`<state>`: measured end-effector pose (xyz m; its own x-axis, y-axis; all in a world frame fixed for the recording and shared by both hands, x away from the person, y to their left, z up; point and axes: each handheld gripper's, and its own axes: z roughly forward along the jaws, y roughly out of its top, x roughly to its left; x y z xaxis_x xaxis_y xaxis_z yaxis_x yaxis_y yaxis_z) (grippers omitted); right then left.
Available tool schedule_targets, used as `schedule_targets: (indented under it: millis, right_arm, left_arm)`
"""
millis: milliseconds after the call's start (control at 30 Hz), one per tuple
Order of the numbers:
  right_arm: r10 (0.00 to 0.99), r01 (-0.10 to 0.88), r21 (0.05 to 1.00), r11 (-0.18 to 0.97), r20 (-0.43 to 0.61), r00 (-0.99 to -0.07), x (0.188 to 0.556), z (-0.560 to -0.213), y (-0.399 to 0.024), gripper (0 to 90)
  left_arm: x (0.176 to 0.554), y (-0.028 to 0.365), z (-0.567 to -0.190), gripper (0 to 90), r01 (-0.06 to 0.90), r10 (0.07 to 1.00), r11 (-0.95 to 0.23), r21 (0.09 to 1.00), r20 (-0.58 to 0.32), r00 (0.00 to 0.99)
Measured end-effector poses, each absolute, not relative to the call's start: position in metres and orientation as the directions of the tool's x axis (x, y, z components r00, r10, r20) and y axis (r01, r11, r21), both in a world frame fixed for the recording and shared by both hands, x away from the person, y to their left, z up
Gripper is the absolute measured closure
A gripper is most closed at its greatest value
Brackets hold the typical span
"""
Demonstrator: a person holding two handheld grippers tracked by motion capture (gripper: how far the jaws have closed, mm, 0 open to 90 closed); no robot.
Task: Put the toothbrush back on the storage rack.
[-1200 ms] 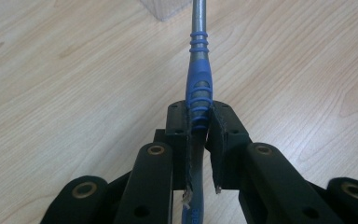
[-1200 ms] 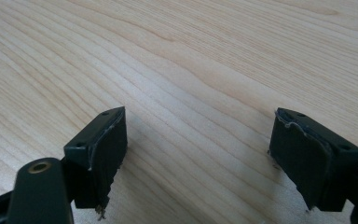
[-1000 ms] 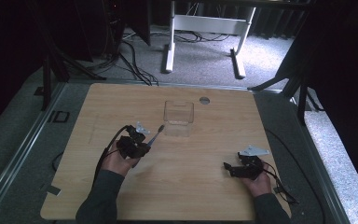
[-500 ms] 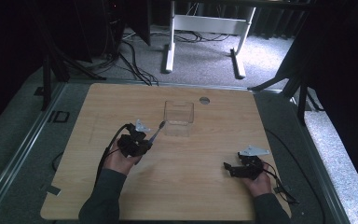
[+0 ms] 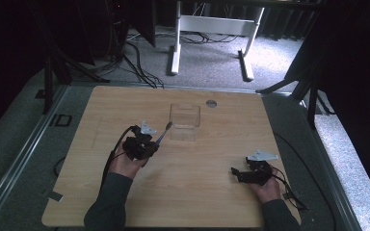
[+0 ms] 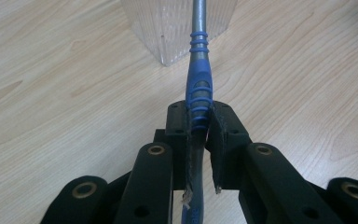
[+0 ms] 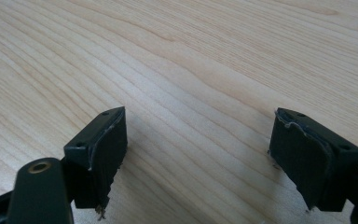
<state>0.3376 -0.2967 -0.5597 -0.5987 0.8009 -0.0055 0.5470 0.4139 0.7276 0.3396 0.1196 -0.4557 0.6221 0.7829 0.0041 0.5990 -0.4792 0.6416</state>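
A blue-handled metal tool [image 6: 198, 88] points its grey shaft at the clear ribbed plastic box [image 6: 177, 28].

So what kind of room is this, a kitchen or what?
More likely a lab or recording studio than a kitchen. A bare wooden table stands on grey carpet, hemmed in by black stands and loose cables, and a white desk frame stands behind it.

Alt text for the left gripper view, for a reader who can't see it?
The left gripper is shut on the blue ribbed handle of a metal-shafted tool, which points toward a clear ribbed plastic container standing on the wooden table.
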Motion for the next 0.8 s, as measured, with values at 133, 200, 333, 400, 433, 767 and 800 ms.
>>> schedule_targets:
  millis: [133, 200, 333, 400, 433, 767, 800]
  right_arm:
    - [0.801, 0.547, 0.727, 0.414, -0.006, -0.599, 0.3376, -0.5597, -0.2968, 18.7]
    - [0.801, 0.547, 0.728, 0.415, -0.006, -0.599, 0.3376, -0.5598, -0.2968, 18.7]
    - [0.801, 0.546, 0.728, 0.415, -0.007, -0.599, 0.3377, -0.5598, -0.2968, 18.7]
    - [0.8, 0.544, 0.729, 0.416, -0.008, -0.6, 0.3378, -0.5598, -0.2969, 18.7]
    - [0.8, 0.544, 0.729, 0.416, -0.009, -0.6, 0.3378, -0.5599, -0.2969, 18.7]
    - [0.801, 0.546, 0.728, 0.414, -0.007, -0.599, 0.3377, -0.5598, -0.2968, 18.7]
    - [0.801, 0.546, 0.728, 0.414, -0.007, -0.599, 0.3377, -0.5598, -0.2968, 18.7]
  left_arm:
    - [0.3408, 0.1183, -0.4545, 79.1, 0.596, 0.785, -0.473, 0.649, 0.003, 0.62]
    - [0.3416, 0.1179, -0.4538, 79.2, 0.595, 0.786, -0.47, 0.652, 0.002, 0.618]
    - [0.3427, 0.1172, -0.4525, 79.1, 0.593, 0.789, -0.46, 0.661, -0.002, 0.614]
    - [0.3433, 0.1169, -0.4523, 79.1, 0.591, 0.792, -0.453, 0.667, -0.004, 0.611]
    - [0.3437, 0.1168, -0.4522, 79.1, 0.59, 0.792, -0.452, 0.669, -0.003, 0.61]
    - [0.3462, 0.1155, -0.4497, 79.2, 0.582, 0.797, -0.439, 0.685, -0.002, 0.604]
    - [0.3464, 0.1151, -0.4495, 79.2, 0.581, 0.798, -0.436, 0.688, -0.003, 0.602]
